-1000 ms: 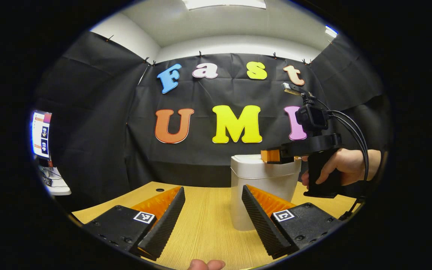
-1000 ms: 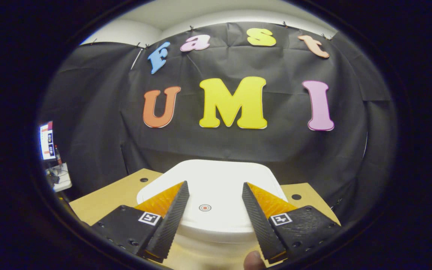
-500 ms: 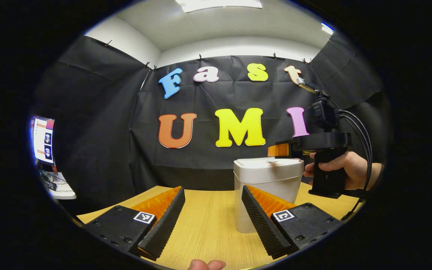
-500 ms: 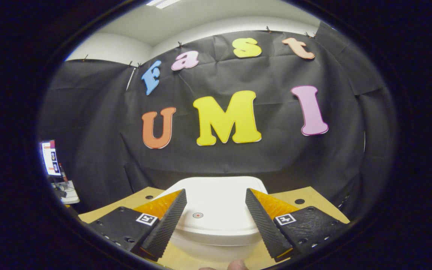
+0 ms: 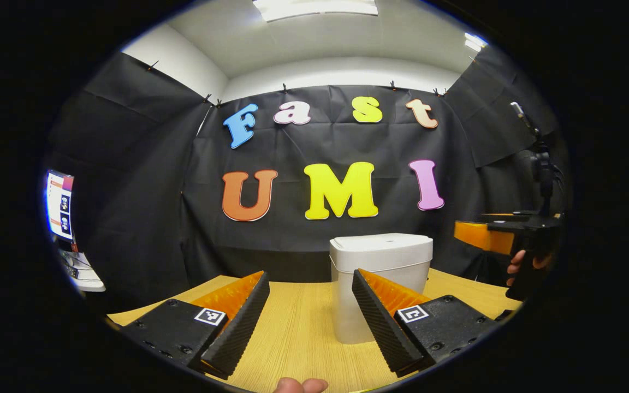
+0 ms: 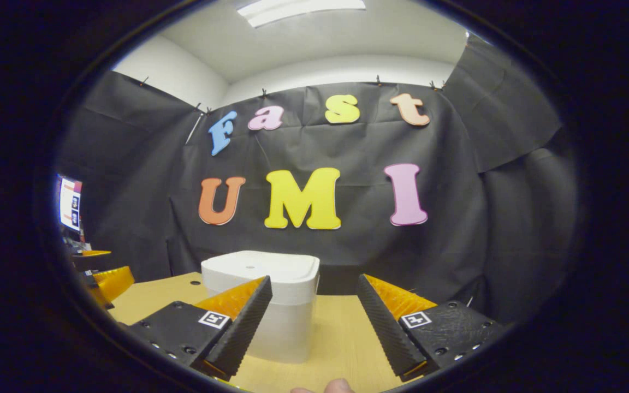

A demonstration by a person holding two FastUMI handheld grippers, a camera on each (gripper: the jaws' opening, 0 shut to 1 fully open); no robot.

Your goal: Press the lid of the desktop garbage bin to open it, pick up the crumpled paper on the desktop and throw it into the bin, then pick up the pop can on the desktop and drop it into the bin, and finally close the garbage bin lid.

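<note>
Black cloth walls surround a wooden table [image 5: 303,327] bearing a white garbage bin [image 5: 380,284], lid closed. Left gripper [image 5: 310,314] fingers spread wide, empty, bin beyond its right finger. Right gripper [image 6: 314,322] likewise spread and empty, bin behind its left finger.

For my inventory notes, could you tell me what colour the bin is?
The bin is white, clearest in the left gripper view.

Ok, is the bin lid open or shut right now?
Shut. In both gripper views the lid lies flat and flush on the bin, with no gap at its rim. The right gripper is beside it, open and holding nothing.
</note>
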